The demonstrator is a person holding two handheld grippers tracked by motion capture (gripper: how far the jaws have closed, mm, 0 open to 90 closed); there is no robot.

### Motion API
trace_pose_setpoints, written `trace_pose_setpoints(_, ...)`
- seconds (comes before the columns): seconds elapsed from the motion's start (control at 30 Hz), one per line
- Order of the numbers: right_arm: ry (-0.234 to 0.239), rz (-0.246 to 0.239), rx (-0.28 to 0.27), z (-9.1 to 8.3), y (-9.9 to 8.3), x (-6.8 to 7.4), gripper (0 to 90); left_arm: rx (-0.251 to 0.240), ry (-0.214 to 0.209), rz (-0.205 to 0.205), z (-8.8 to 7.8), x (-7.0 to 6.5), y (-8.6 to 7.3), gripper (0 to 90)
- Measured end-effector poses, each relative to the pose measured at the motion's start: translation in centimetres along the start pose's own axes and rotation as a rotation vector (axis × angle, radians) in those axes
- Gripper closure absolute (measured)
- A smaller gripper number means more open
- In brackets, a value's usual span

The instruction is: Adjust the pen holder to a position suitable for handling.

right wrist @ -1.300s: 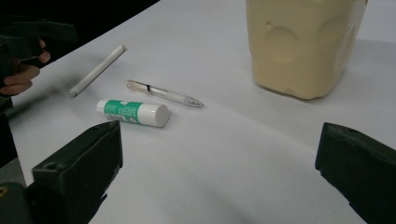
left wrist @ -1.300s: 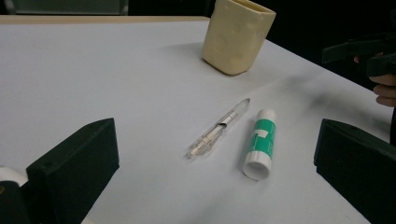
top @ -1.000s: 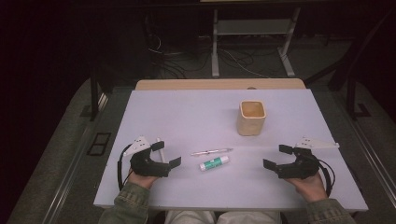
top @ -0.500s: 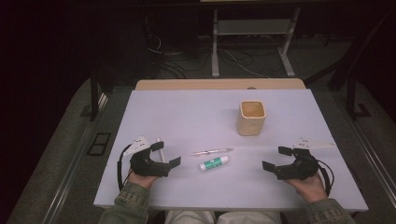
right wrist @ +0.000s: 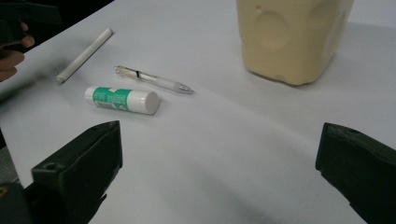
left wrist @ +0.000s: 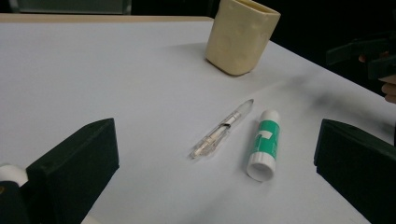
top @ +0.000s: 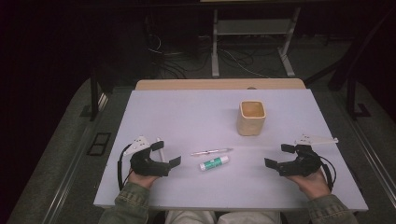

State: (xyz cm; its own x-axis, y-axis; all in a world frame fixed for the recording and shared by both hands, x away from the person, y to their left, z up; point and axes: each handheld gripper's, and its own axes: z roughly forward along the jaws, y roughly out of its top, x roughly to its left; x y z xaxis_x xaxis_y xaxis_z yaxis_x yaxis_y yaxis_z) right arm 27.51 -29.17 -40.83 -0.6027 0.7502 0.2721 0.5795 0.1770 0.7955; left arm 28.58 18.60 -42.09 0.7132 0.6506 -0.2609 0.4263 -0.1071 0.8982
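A cream cup (top: pixel 252 117) stands upright right of the table's middle. Nearer me lie a clear pen (top: pixel 211 151) and, just in front of it, a green-and-white glue stick (top: pixel 214 163). A thin white stick (top: pixel 160 145) lies beside my left gripper (top: pixel 166 154), which rests open at the near left, pointing toward the pen and glue stick. My right gripper (top: pixel 279 156) rests open at the near right, aimed the same way. In the left gripper view the pen (left wrist: pixel 222 129) and glue stick (left wrist: pixel 264 144) lie between the spread jaws, a little ahead. Nothing is held.
The white tabletop (top: pixel 187 112) has a wooden strip (top: pixel 219 84) along its far edge. Behind the table stand metal frame legs (top: pixel 215 51) and loose cables (top: pixel 238 60) on the dark floor. Bare tabletop stretches left of the cup.
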Motion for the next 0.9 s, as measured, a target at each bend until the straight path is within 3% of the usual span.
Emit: trace_pose_setpoints(0.9,0.012,-0.027,0.036,0.0,4.2,-1.7,0.4,0.014,-0.010,0.002,0.2,-0.1,0.0,0.0)
